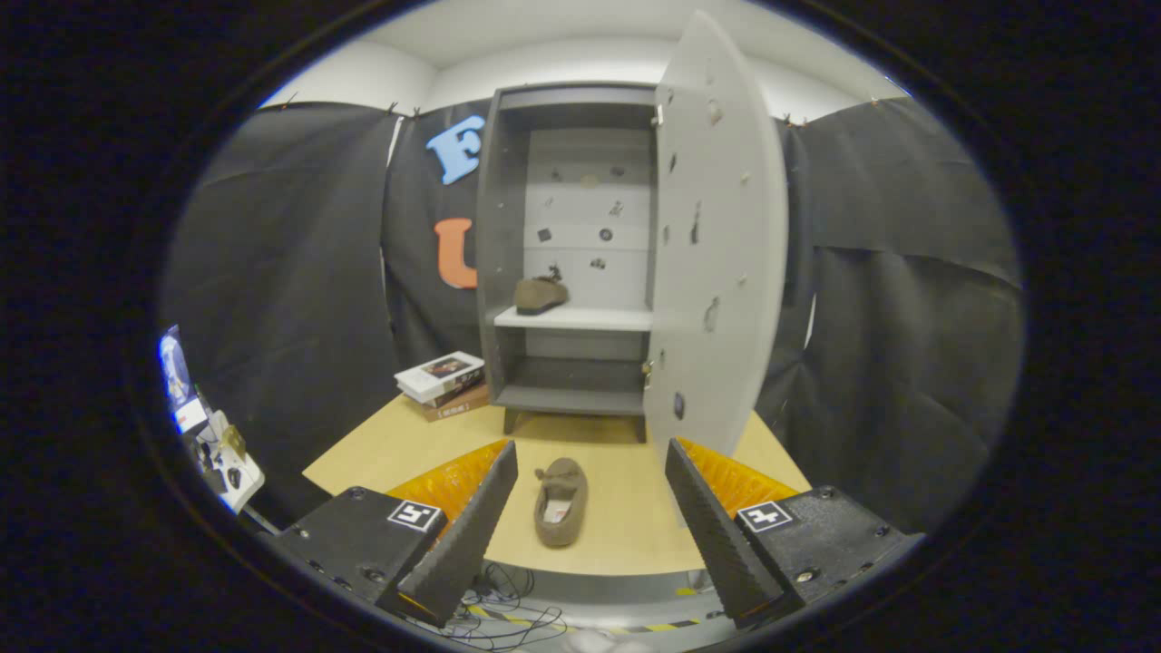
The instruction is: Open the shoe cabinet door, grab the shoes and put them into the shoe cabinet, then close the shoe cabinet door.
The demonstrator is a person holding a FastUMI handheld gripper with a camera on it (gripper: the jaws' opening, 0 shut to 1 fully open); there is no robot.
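Note:
A grey shoe cabinet [508,272] stands at the back of the wooden table [626,535], its door [721,236] swung wide open to the right. One brown shoe [541,295] rests on the white middle shelf [580,318] inside, toward the left. A second brown shoe [560,501] lies on the table in front of the cabinet, opening up. My gripper [591,458] is open, held back from the table's front edge, and the shoe on the table shows between the fingers, a little beyond them. Nothing is held.
A stack of books [444,383] lies on the table left of the cabinet. Cables [508,603] trail on the floor below the table's front edge. A cluttered small stand [218,458] sits at the far left. Black cloth walls surround the booth.

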